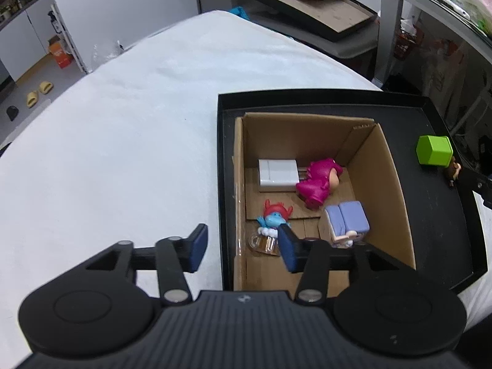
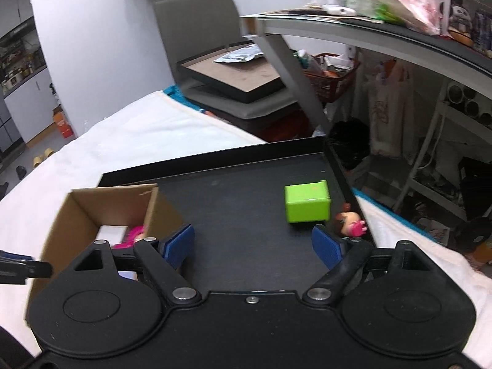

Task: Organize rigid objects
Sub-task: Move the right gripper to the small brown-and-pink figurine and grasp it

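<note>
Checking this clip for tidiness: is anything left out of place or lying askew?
Yes. The green cube and a small brown-haired figure sit loose on the black tray, outside the cardboard box. Inside the box, the pink figure and the blue figure lie tipped on their sides.

An open cardboard box (image 1: 384, 190) stands in the left part of a shallow black tray (image 1: 436, 215). Inside lie a white charger (image 1: 276, 173), a magenta figurine (image 1: 319, 181) on its side, a blue figure with red hair (image 1: 272, 216) and a lilac block-headed toy (image 1: 347, 220). Right of the box, on the tray floor, sit a lime-green cube (image 2: 307, 201) and, just beside it, a small brown-haired doll (image 2: 349, 223).
</note>
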The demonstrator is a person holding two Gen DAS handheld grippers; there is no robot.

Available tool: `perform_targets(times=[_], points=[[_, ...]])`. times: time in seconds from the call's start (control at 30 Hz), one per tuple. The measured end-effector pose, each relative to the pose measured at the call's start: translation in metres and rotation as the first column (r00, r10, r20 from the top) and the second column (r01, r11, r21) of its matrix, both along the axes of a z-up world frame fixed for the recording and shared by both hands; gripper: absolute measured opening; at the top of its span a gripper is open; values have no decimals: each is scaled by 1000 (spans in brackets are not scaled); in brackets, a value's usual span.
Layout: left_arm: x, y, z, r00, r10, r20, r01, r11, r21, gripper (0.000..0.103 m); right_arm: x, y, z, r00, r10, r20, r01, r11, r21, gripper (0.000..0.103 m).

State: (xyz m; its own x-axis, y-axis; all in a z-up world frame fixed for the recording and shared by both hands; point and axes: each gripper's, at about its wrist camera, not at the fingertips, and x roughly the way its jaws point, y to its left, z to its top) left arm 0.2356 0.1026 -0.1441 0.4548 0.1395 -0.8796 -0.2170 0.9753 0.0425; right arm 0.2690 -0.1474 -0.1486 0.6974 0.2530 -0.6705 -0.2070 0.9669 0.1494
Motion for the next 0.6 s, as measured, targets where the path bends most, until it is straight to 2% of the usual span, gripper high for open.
perform_targets(times=[0.33,0.5,0.6], points=[[4,-17,5,1000,-1,-13,2,997,79,68,19,-47,-35,998,-46,40,47,999,-6,84],[6,-23,8,1000,15,-24,-13,995,94,69,25,-62,-42,999,-33,43,29,997,77,82],[6,-23,11,999,39,-26,-36,994,101,70,28,-65,-47,998,-39,41,35,995,91,75]])
